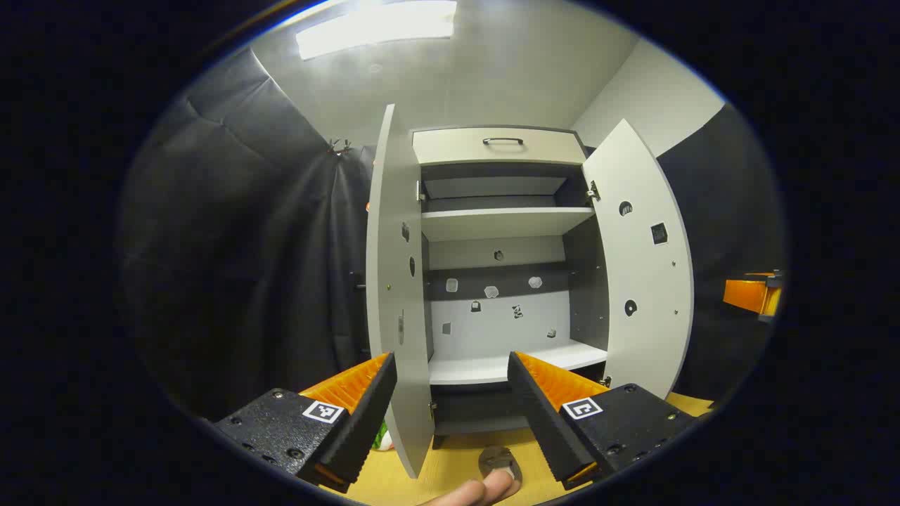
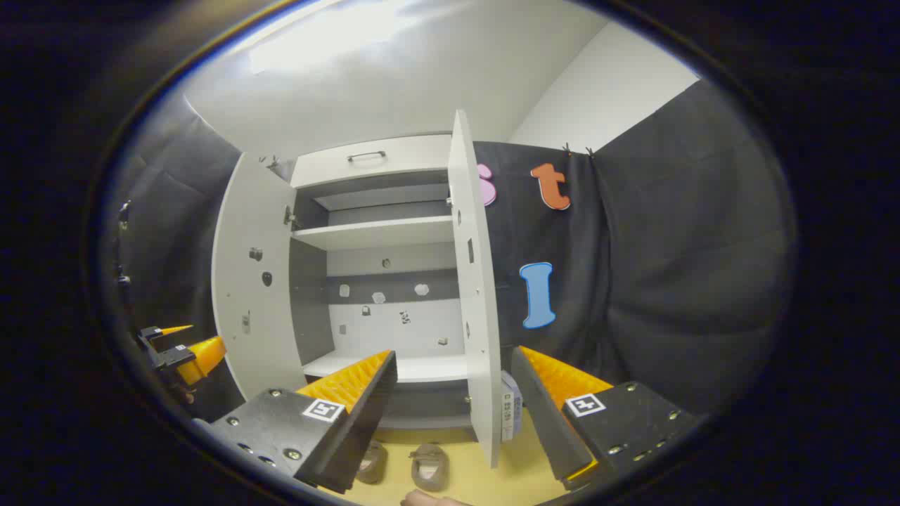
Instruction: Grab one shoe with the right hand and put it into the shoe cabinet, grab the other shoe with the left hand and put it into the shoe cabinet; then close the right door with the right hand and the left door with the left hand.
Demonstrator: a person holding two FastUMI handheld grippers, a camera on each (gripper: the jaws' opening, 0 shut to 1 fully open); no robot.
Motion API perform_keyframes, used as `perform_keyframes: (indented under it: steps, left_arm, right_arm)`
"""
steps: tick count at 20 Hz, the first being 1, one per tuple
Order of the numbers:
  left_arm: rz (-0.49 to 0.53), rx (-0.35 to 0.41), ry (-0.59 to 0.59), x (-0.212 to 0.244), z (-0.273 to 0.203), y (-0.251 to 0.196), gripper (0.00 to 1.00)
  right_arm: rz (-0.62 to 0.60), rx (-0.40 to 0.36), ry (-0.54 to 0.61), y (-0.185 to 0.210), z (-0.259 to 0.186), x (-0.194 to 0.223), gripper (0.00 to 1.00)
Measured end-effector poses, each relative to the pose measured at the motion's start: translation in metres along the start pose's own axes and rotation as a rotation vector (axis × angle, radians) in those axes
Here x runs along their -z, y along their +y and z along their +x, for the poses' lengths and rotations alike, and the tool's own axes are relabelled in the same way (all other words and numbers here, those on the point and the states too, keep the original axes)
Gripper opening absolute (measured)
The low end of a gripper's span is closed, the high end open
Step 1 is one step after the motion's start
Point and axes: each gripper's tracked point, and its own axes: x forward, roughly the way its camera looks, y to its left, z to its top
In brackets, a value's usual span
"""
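The white shoe cabinet (image 1: 503, 144) stands in front of me with its left door (image 1: 394, 281) and right door (image 1: 643, 267) both swung wide. Its lower shelf (image 1: 506, 365) is bare. In the right gripper view two brownish shoes (image 2: 371, 460) (image 2: 429, 467) lie side by side on the yellow floor below the cabinet (image 2: 373, 158). One shoe (image 1: 500, 464) lies low in the left gripper view. My left gripper (image 1: 450, 414) is open and holds nothing. My right gripper (image 2: 453, 414) is open too, above the shoes, and the right door (image 2: 474, 281) stands beyond its gap.
A person's fingertip (image 1: 485, 488) pokes in beside the shoe. A small printed carton (image 2: 512, 411) stands by the right door's foot. Something green (image 1: 382, 439) peeks from behind the left door. The other gripper (image 1: 752, 295) hangs at the far right. Black cloth walls both sides.
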Motion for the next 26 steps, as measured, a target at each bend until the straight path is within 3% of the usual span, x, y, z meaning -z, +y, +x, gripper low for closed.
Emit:
perform_keyframes:
  steps: [3,4,7,8,14,15,19,22,24,26]
  left_arm:
    - [-0.015,0.020,0.004,0.008,-0.009,-0.002,0.97]
    - [-0.036,0.019,0.018,0.012,-0.010,-0.002,0.96]
    - [-0.081,-0.005,0.046,0.023,-0.007,0.003,0.97]
    - [-0.076,0.011,0.054,0.025,-0.004,0.000,0.97]
    - [-0.079,0.022,0.080,0.038,0.012,-0.002,0.95]
    - [-0.080,0.029,0.082,0.041,0.012,-0.003,0.95]
    - [-0.105,0.037,0.070,0.048,0.007,-0.008,0.91]
    - [-0.110,0.053,0.067,0.054,-0.001,-0.012,0.95]
    - [-0.115,0.041,0.069,0.059,-0.003,-0.008,0.91]
    - [-0.116,0.028,0.054,0.060,-0.004,-0.003,0.94]
  right_arm:
    - [-0.015,0.009,-0.032,-0.004,-0.007,-0.008,0.98]
    - [-0.006,0.006,-0.034,-0.003,-0.008,-0.009,0.94]
    - [-0.017,0.010,-0.032,-0.005,-0.005,-0.007,0.94]
    - [-0.027,0.011,-0.030,-0.005,-0.002,-0.005,0.98]
    - [-0.034,-0.018,0.030,0.011,0.028,0.023,0.98]
    - [-0.047,-0.013,0.036,0.013,0.035,0.030,0.94]
    - [-0.073,-0.019,0.092,0.033,0.058,0.076,0.94]
    - [-0.105,-0.013,0.120,0.042,0.070,0.118,0.99]
    - [-0.116,-0.027,0.167,0.055,0.078,0.155,0.94]
    - [-0.115,-0.056,0.240,0.071,0.081,0.200,0.99]
